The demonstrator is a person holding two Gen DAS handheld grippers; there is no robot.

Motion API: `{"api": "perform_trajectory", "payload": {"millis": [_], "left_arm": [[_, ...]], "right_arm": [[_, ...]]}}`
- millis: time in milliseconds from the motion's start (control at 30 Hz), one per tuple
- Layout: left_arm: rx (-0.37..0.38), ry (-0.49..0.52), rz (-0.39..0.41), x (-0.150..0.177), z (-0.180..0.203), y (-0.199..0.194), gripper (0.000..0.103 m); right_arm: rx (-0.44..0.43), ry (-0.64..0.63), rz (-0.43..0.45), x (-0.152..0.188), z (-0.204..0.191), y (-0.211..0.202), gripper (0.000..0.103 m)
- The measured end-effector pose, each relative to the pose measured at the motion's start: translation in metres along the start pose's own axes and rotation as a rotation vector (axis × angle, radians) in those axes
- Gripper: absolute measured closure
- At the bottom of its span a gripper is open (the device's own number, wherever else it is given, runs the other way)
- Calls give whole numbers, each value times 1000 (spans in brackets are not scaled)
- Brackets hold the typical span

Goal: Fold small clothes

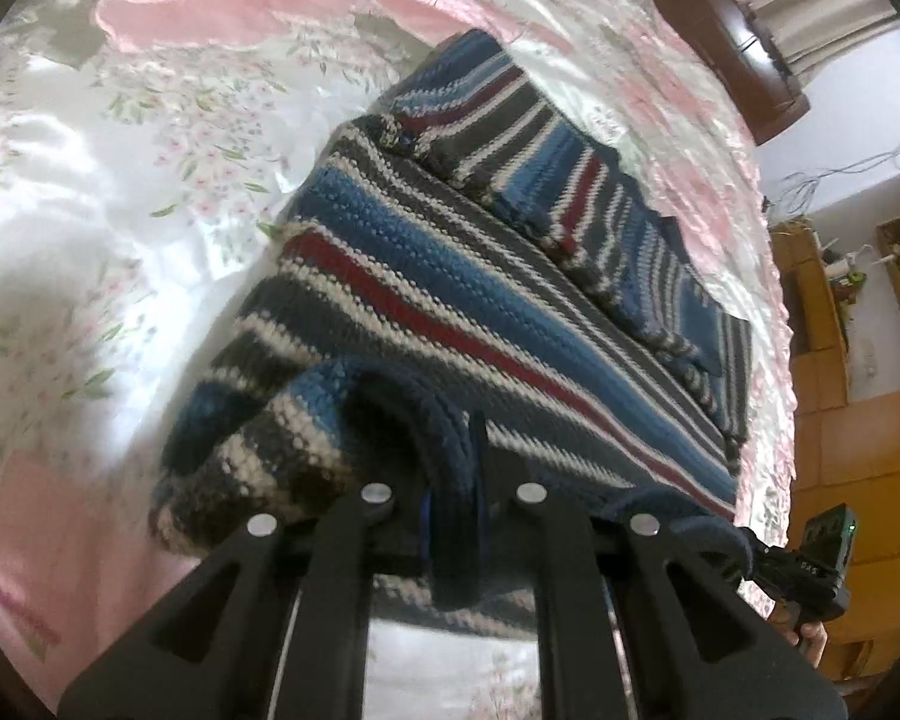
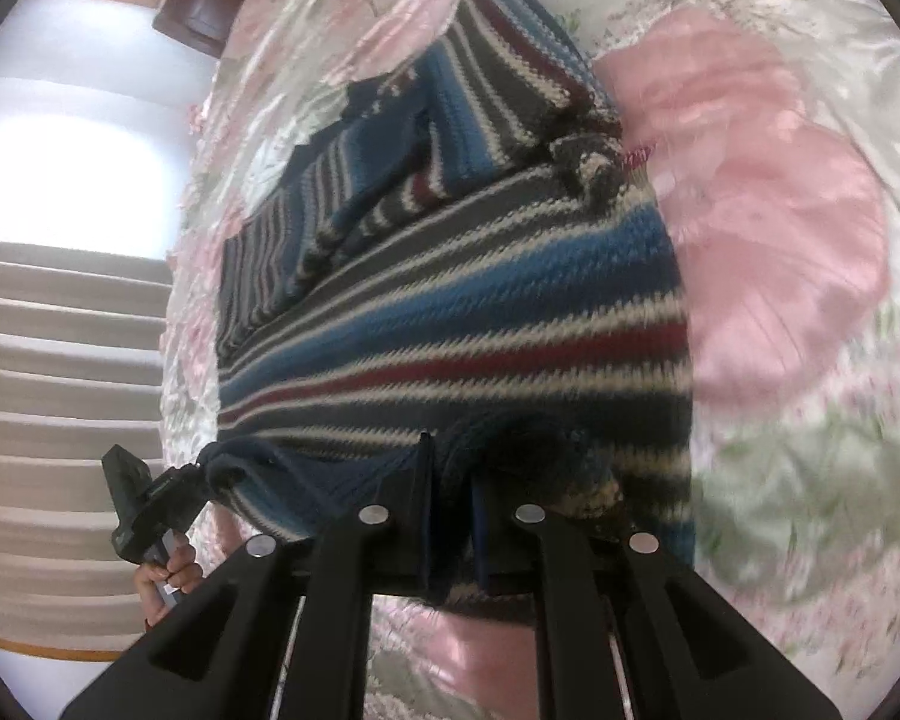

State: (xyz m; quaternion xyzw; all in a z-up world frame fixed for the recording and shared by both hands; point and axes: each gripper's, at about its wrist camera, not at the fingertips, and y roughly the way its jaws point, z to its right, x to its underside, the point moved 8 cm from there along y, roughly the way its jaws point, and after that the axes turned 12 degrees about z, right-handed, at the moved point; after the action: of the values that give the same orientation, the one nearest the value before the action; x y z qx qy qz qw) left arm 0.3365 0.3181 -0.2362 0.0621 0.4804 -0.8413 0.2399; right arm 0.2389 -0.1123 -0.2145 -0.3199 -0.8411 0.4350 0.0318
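Note:
A small knitted sweater (image 1: 450,276) striped in blue, grey, white and dark red lies on a satin floral bedspread (image 1: 120,180), its near hem lifted off the bed. My left gripper (image 1: 453,480) is shut on the navy hem edge at one corner. My right gripper (image 2: 450,480) is shut on the hem of the same sweater (image 2: 450,312) at the other corner. Each gripper shows in the other's view: the right gripper (image 1: 810,564) at the lower right, the left gripper (image 2: 156,498) at the lower left, held by a hand (image 2: 168,570). A sleeve lies folded across the sweater's far part.
The pink and white bedspread (image 2: 780,180) spreads on all sides of the sweater. A dark wooden headboard (image 1: 744,42) stands beyond the bed. Wooden shelves and cupboards (image 1: 858,360) line the room's side. A bright window and pale steps or slats (image 2: 60,330) show off the bed's edge.

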Motion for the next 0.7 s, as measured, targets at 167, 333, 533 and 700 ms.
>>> {"api": "perform_trajectory", "payload": {"millis": [167, 333, 533, 700], "left_arm": [[2, -12, -28, -3, -5, 14, 89], [45, -54, -4, -17, -7, -10, 42], [-21, 54, 79, -44, -13, -47, 41], [-55, 201, 70, -49, 3, -43, 38]], "right_arm": [[-9, 15, -36, -6, 8, 10, 84], [-43, 2, -29, -9, 9, -6, 52], [83, -120, 81, -29, 23, -48, 28], [89, -259, 70, -33, 2, -49, 28]]}}
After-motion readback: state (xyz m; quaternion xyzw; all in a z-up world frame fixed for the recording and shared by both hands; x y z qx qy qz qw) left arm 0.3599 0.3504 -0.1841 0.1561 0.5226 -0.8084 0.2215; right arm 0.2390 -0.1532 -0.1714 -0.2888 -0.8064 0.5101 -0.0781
